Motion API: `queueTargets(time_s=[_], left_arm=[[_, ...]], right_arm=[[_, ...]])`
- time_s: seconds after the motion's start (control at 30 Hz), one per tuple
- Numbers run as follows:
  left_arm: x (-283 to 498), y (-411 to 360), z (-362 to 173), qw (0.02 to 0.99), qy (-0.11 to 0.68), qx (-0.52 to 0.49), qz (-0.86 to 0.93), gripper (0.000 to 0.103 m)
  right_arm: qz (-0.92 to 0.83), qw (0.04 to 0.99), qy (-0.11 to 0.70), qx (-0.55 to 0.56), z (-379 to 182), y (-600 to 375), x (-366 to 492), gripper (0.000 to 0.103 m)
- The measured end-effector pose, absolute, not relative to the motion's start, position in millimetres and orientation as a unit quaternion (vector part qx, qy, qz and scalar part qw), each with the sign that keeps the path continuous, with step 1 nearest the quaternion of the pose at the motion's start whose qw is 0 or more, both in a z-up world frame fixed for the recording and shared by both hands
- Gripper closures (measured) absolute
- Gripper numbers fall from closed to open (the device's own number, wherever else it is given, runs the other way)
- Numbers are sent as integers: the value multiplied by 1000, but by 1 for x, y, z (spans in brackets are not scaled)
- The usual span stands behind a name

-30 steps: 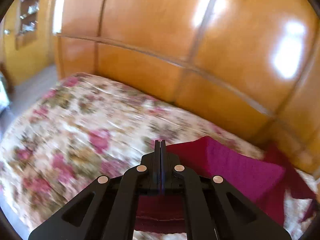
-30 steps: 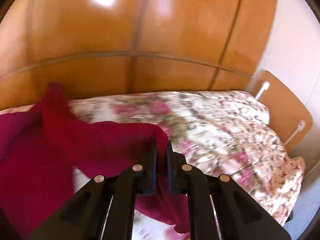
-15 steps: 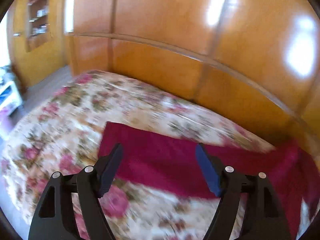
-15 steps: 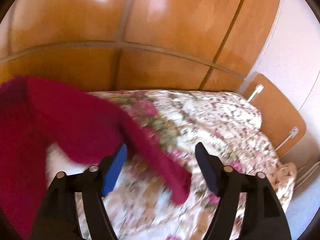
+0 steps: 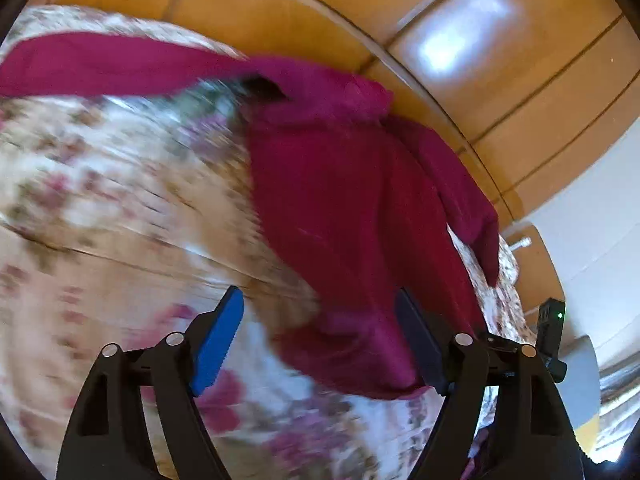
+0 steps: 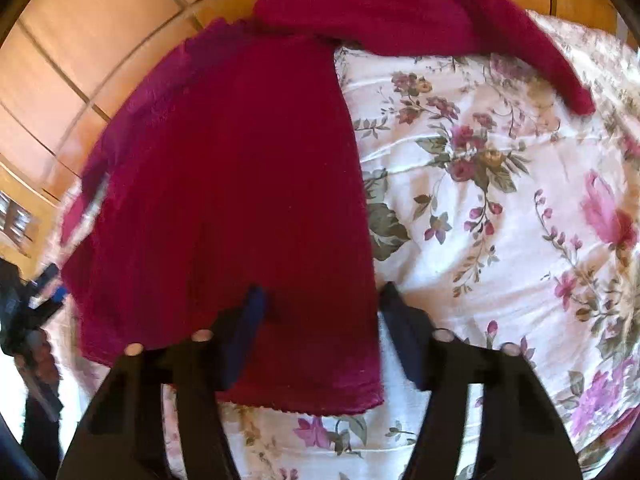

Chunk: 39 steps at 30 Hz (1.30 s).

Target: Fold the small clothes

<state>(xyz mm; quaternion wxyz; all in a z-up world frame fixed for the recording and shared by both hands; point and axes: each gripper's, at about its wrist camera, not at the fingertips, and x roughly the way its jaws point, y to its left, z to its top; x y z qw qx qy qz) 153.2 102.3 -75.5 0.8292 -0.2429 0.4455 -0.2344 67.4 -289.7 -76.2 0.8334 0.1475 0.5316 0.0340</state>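
A dark red knitted sweater [image 5: 340, 200] [image 6: 240, 160] lies spread on a floral bedspread [image 5: 100, 200] [image 6: 500, 200], with one sleeve stretched out to each side. My left gripper [image 5: 318, 294] hovers over the hem's left corner. Its jaws are closing, the cloth lies between them near the right finger, and no pad presses on it. My right gripper [image 6: 323, 288] is low over the hem's right corner, jaws closing. Its left finger [image 6: 252, 320] is over the cloth and its right finger [image 6: 400, 320] is just past the sweater's side edge.
Glossy wooden panels [image 5: 480, 60] [image 6: 80, 40] rise behind the bed's far edge. A white wall and a small wooden board [image 5: 536, 264] stand at the right in the left wrist view. Part of the other gripper [image 5: 552, 336] shows at the right there.
Both grippers were shut on the lifted sweater, then opened and let it go. They have dropped and tilted down towards the hem, and the sweater now lies flat on the bed.
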Motion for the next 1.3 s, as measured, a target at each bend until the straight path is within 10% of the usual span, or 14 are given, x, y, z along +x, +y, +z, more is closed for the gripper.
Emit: queueTargets(time_s=[0.03, 0.13, 0.5, 0.7, 0.93, 1.0, 1.17, 1.23, 1.3], left_arm=[[156, 94, -77, 821, 454, -241, -246, 76], [158, 78, -67, 824, 467, -210, -243, 88], [98, 131, 56, 805, 444, -250, -304, 90], [69, 155, 22, 780, 507, -261, -259, 88], [41, 176, -51, 763, 532, -307, -202, 59], [32, 173, -53, 782, 513, -298, -191, 41], [26, 148, -72, 791, 524, -248, -196, 38], [27, 134, -80, 790, 542, -209, -198, 73], [24, 122, -89, 794, 556, -168, -180, 85]], right_arm=[[42, 832, 531, 153, -71, -288, 68, 85], [55, 853, 502, 134, -39, -284, 63, 95], [136, 907, 368, 155, 99, -284, -1, 96], [99, 884, 425, 168, 57, -295, -34, 96], [12, 837, 524, 156, -33, -303, -39, 95], [-14, 835, 530, 148, -38, -306, -38, 86], [-43, 861, 494, 114, -17, -298, -37, 43], [-36, 873, 477, 92, -8, -284, -26, 43], [-10, 876, 474, 86, -10, -267, -16, 36]])
